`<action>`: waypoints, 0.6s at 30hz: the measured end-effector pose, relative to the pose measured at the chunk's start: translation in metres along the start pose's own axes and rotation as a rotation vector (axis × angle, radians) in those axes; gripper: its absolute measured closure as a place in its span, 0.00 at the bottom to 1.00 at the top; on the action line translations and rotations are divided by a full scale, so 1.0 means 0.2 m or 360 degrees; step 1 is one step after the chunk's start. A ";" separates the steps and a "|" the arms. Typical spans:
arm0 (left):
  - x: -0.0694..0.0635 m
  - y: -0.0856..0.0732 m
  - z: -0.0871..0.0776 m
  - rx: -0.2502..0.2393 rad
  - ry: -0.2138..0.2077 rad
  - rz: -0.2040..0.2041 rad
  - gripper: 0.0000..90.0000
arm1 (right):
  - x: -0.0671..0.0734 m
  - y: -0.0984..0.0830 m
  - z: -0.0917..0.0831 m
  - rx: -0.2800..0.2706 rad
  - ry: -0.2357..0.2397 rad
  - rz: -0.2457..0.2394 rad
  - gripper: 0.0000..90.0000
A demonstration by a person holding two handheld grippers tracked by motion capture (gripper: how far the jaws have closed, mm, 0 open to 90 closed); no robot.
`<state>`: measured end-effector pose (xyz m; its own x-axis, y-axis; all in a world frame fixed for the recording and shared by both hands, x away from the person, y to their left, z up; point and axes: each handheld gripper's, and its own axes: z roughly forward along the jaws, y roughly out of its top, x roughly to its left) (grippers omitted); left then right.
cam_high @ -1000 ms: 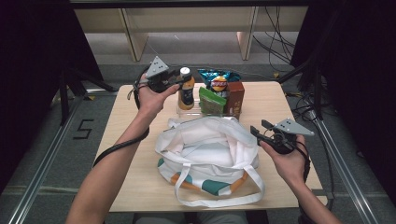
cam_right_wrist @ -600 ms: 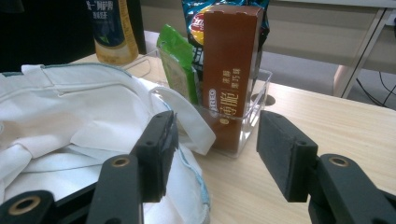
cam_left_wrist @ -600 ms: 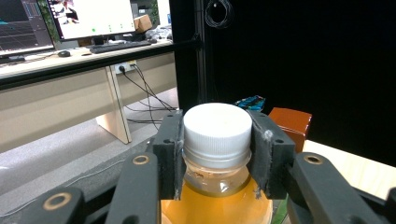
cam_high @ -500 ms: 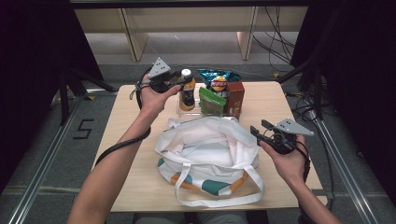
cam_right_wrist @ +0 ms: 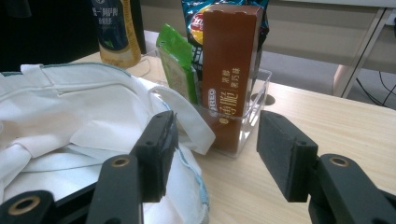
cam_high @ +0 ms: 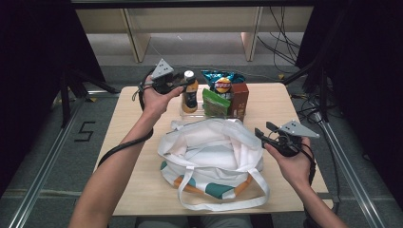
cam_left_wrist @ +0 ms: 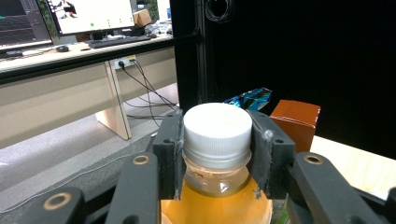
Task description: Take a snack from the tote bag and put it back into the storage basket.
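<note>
An orange drink bottle (cam_high: 189, 96) with a white cap (cam_left_wrist: 217, 127) stands at the left end of a clear bin (cam_high: 183, 112) at the back of the table. My left gripper (cam_high: 183, 82) is shut on it, with both pads pressed against the cap's sides (cam_left_wrist: 217, 137). A white tote bag (cam_high: 209, 152) with teal and orange patches lies open at the table's middle. My right gripper (cam_high: 264, 130) hovers by the bag's right rim, open with nothing between its fingers (cam_right_wrist: 215, 140). In the right gripper view the bag (cam_right_wrist: 70, 116) is at the left and the bottle (cam_right_wrist: 114, 32) behind it.
The clear bin (cam_right_wrist: 247, 135) also holds a green packet (cam_high: 212, 102) (cam_right_wrist: 180, 65), a blue chips bag (cam_high: 221, 80) (cam_right_wrist: 196, 18) and a brown box (cam_high: 240, 97) (cam_right_wrist: 229, 70). Bare wooden tabletop (cam_high: 275, 104) lies right of the bin. Dark frames flank the table.
</note>
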<state>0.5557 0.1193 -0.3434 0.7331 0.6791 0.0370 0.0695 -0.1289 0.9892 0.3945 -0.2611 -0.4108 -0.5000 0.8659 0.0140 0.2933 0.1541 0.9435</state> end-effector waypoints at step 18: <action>0.02 -0.01 0.02 0.0016 0.0002 0.0004 0.65 | 0.00 0.00 0.00 -0.0004 0.0007 0.0007 0.52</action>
<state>0.5614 0.1182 -0.3451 0.7324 0.6797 0.0398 0.0746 -0.1382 0.9876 0.3948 -0.2606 -0.4108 -0.5025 0.8643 0.0194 0.2935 0.1494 0.9442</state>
